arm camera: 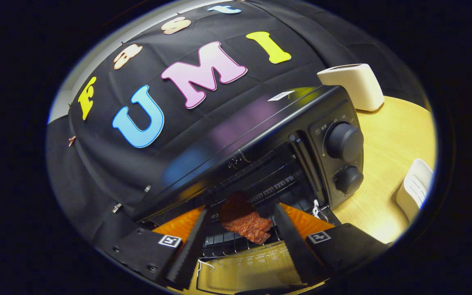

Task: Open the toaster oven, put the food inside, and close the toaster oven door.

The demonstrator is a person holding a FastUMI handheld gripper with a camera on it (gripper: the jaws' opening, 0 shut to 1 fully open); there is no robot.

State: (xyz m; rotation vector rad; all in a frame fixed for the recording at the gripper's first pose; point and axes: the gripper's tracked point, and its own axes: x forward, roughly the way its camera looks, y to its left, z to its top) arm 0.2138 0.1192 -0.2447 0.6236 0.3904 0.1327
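Cream plastic two-slot toaster (pixel 352 86) at back of pale wood tabletop (pixel 387 155); white ribbed plastic object (pixel 415 189) near table's edge, well apart from toaster.

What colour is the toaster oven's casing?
Black, glossy toaster oven, seen in the gripper view beyond the open gripper.

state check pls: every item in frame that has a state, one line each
toaster oven: on the table, door down, open
oven door: lowered flat under the tongs
food: lying on the wire rack at the oven's mouth, between the fingers, not gripped
tongs: open, fingers spread either side of the food
upper knob: setting unreadable
lower knob: setting unreadable
white toaster: upright behind the oven
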